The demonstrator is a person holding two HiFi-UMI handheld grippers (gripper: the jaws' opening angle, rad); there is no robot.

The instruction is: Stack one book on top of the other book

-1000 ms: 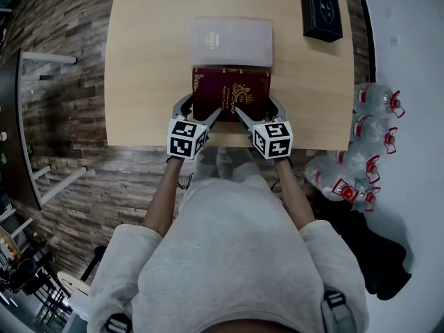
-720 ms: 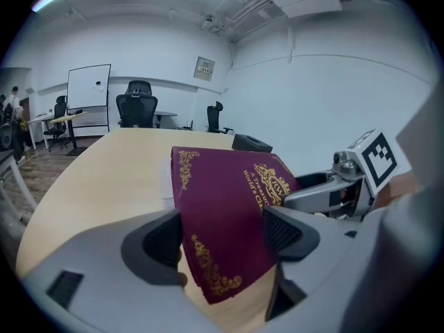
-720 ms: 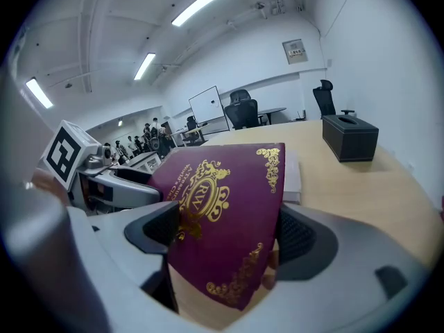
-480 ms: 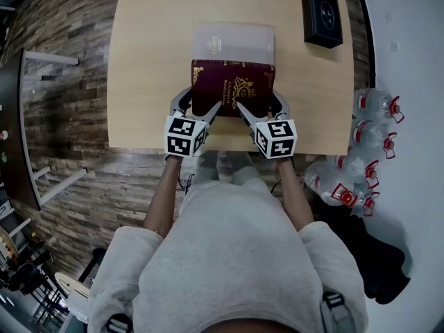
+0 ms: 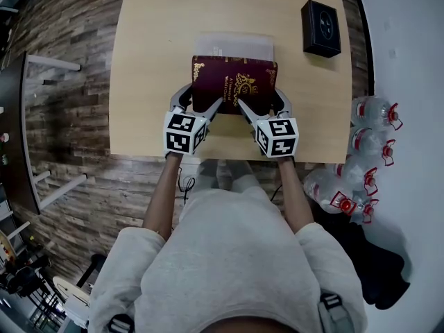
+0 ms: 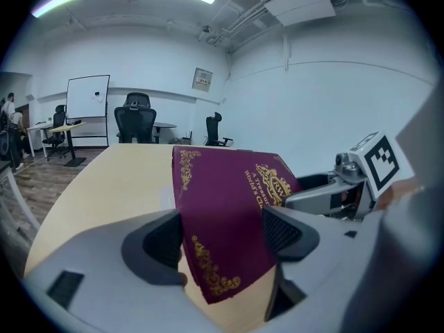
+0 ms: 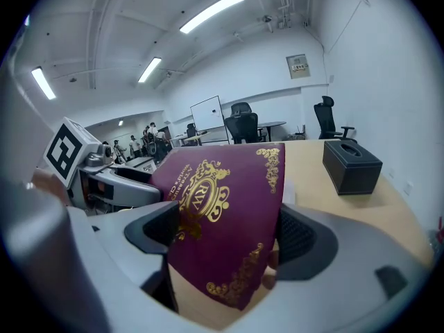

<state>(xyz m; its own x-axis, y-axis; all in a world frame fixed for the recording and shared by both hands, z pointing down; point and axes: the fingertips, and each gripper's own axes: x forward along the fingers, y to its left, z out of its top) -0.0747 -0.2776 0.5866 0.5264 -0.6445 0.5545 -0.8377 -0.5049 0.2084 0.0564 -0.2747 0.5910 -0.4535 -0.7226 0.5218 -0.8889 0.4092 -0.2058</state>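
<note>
Maroon book (image 5: pixel 234 85): near edge clamped by left gripper (image 5: pixel 199 106) and right gripper (image 5: pixel 259 105); far edge overhangs pale book (image 5: pixel 233 46), straight ahead.

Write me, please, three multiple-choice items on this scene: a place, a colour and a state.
1. Where is the black box?
A. On the table, at its far right corner.
B. On the floor.
C. In a drawer.

2. The cover of the held book is:
A. Green.
B. Maroon with gold.
C. Black.

3. Grip state?
A. The left hand-held gripper and right hand-held gripper are each shut on the held book.
B. Both open.
C. One holds it.

1 A: the head view shows it there.
2 B: both gripper views show that cover.
3 A: each gripper view shows the cover pinched between its jaws.
</note>
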